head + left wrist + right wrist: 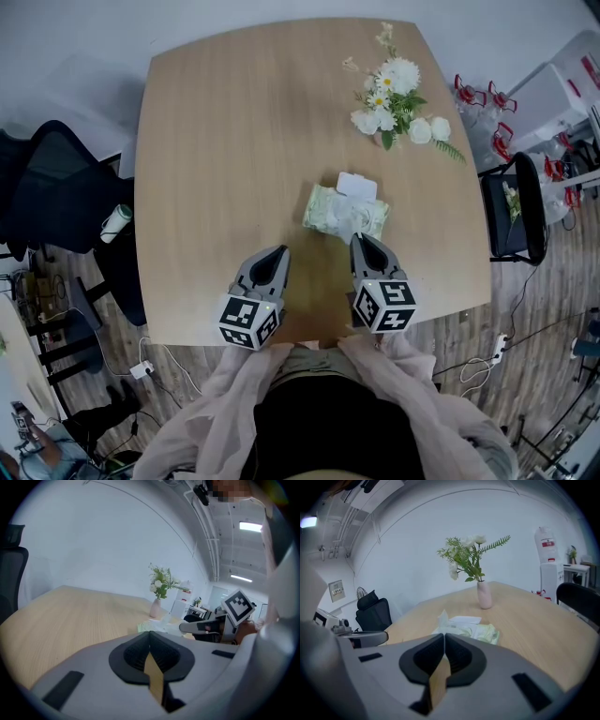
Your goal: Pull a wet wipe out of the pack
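Pale wood table (216, 141) fills the head view, and the green pack (328, 214) of wet wipes lies a little toward 4 o'clock from its middle. Its white lid flap (356, 185) is folded back at the pack's 12 o'clock edge. In the right gripper view, a crumpled wipe tuft (442, 618) stands up out of the opening, so there is something to take hold of.

At the pack's 6 o'clock, the right gripper (361, 241) has its tips just beside the near edge; I cannot tell whether they touch it. Its jaws are clenched on nothing, pad against pad. At about 8 o'clock from the pack, the left gripper (278, 253) sits near it but apart, its jaws likewise pressed together and empty.

The grasp looks not yet begun. To do it well, the right jaws should part first and come in around the tuft. They should pinch it low, close to the opening, where the sheet is bunched and less likely to tear. The left gripper would do best pressing on the pack's 9 o'clock end, because a light soft pack will probably lift with the wipe. A steady upward pull suits better than a snatch.

Farther out, a vase of flowers (398, 103) stands at the pack's 1 o'clock, well apart. A black office chair (56, 197) waits off the table's 9 o'clock side.
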### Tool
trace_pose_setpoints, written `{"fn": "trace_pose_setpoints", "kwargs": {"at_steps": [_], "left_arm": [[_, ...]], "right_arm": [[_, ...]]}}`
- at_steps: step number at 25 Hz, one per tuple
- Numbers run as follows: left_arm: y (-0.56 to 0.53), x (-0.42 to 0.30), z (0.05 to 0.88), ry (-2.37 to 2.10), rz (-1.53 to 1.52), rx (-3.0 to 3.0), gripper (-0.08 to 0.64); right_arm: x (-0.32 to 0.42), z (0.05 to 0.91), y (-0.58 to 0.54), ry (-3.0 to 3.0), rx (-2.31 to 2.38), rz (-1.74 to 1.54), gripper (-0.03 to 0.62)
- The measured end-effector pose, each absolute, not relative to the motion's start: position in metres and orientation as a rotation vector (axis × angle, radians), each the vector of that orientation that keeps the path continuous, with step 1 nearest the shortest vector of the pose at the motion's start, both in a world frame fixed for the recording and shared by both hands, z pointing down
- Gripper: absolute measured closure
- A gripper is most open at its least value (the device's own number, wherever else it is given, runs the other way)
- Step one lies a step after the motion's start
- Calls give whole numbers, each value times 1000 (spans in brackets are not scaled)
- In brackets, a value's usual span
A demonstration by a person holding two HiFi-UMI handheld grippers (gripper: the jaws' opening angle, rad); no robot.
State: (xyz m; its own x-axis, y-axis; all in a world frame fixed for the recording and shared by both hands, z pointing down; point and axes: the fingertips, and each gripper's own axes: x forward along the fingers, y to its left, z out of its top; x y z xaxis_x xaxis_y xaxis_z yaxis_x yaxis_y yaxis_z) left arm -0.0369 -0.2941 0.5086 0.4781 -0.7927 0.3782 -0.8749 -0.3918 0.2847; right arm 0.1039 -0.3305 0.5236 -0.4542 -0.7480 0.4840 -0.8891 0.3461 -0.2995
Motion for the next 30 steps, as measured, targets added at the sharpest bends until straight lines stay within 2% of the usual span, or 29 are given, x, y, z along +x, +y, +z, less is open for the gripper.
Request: {"fn": "trace_pose_setpoints", "kwargs": {"at_steps": [30], "left_arm": [[-272, -45, 506, -1372, 245, 2303, 548]], "right_arm": [[98, 525, -301, -2334, 1494, 788, 580]]}}
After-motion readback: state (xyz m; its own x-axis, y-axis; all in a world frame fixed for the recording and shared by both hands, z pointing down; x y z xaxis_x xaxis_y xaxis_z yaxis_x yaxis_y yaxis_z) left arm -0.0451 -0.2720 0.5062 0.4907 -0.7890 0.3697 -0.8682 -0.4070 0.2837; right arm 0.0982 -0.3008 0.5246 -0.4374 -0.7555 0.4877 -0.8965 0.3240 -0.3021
